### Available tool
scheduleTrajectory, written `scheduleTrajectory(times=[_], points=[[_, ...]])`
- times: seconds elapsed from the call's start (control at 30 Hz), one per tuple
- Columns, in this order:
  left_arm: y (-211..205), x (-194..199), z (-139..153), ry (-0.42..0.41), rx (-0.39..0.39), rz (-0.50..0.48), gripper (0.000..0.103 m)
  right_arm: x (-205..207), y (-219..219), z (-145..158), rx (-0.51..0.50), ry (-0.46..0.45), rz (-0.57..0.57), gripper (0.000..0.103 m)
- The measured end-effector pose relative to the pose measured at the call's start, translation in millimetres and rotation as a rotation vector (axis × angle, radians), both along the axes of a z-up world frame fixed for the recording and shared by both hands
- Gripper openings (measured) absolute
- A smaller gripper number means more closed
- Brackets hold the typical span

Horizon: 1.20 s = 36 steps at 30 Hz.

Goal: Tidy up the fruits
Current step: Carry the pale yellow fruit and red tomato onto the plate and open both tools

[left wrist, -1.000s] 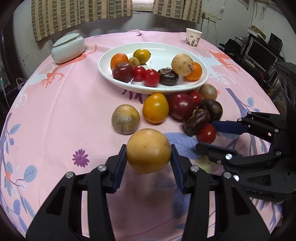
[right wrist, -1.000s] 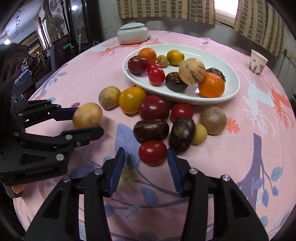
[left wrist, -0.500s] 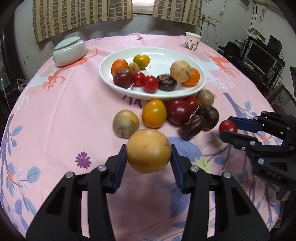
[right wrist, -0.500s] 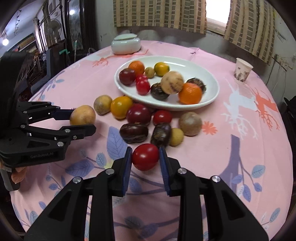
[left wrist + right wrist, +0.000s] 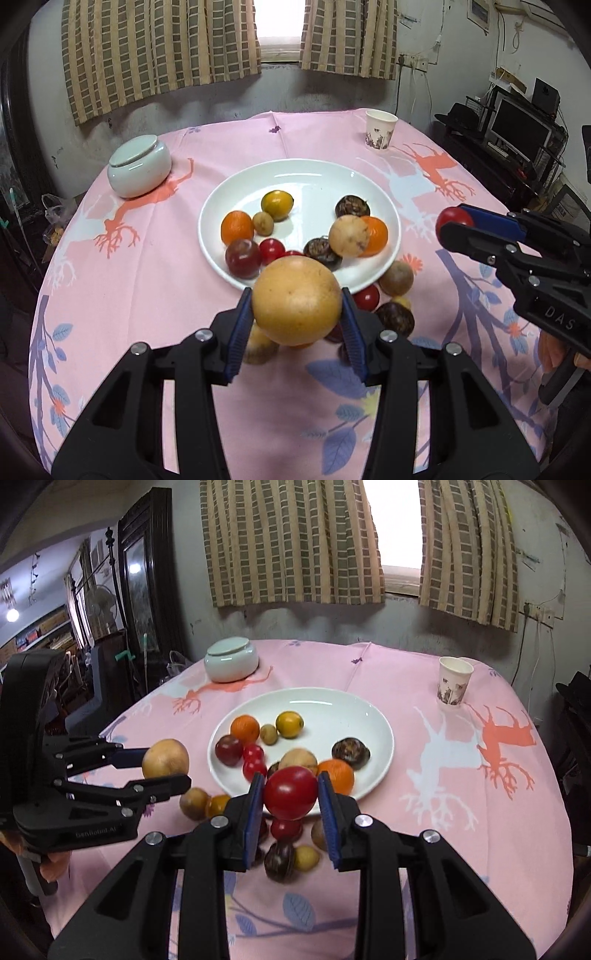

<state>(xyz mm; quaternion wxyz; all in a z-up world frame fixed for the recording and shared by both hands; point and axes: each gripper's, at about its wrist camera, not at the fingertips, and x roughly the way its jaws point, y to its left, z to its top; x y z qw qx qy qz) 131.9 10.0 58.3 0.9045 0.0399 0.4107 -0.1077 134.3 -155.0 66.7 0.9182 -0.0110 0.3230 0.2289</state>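
Pink cloth covered the surface (image 5: 155, 280); the left gripper (image 5: 295, 317) was clamped on a tan round fruit (image 5: 296, 301) above the white plate's (image 5: 384, 206) near rim; the right gripper (image 5: 290, 794) pinched a red tomato (image 5: 290, 793) there too.

- right gripper (image 5: 291, 794) is clamped on a red tomato (image 5: 290, 792), held up in front of the white plate (image 5: 373, 738)
- left gripper (image 5: 166, 766) comes in from the left, pinching a tan round fruit (image 5: 165, 758)
- plate has oranges, a plum, small tomatoes and a couple of dark fruits in it
- more fruit sits on the pink tablecloth (image 5: 461, 812) just below the plate
- lidded jar (image 5: 231, 660) and paper cup (image 5: 454, 682) at the back
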Motion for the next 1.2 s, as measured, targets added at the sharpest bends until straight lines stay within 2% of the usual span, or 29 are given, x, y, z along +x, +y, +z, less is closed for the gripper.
scheduleTrajectory(times=[0.27, 0.53, 0.7, 0.73, 0.77, 0.83, 0.9, 1.0, 1.2], points=[[-10, 36, -21, 0.046, 0.006, 0.008, 0.046, 37, 14, -12, -0.006, 0.038, 0.019, 0.03], [-10, 72, -37, 0.07, 0.007, 0.033, 0.046, 90, 24, -33, 0.02, 0.115, 0.003, 0.03], [-12, 87, -42, 0.076, 0.032, 0.056, 0.047, 114, 24, -48, 0.075, 0.162, -0.019, 0.031], [-11, 89, -42, 0.075, 0.028, 0.062, 0.049, 117, 24, -50, 0.084, 0.177, -0.027, 0.031], [-10, 91, -41, 0.066, 0.025, 0.074, 0.059, 121, 24, -52, 0.09, 0.2, -0.037, 0.031], [-8, 90, -37, 0.044, 0.017, 0.089, 0.065, 125, 23, -56, 0.103, 0.234, -0.037, 0.031], [-6, 88, -33, 0.033, 0.007, 0.085, 0.068, 123, 18, -56, 0.119, 0.228, -0.045, 0.031], [-4, 85, -27, 0.023, 0.012, 0.092, 0.07, 119, 13, -52, 0.143, 0.23, -0.044, 0.031], [4, 71, -20, 0.021, 0.01, 0.102, 0.072, 99, 11, -43, 0.115, 0.228, 0.008, 0.031]])
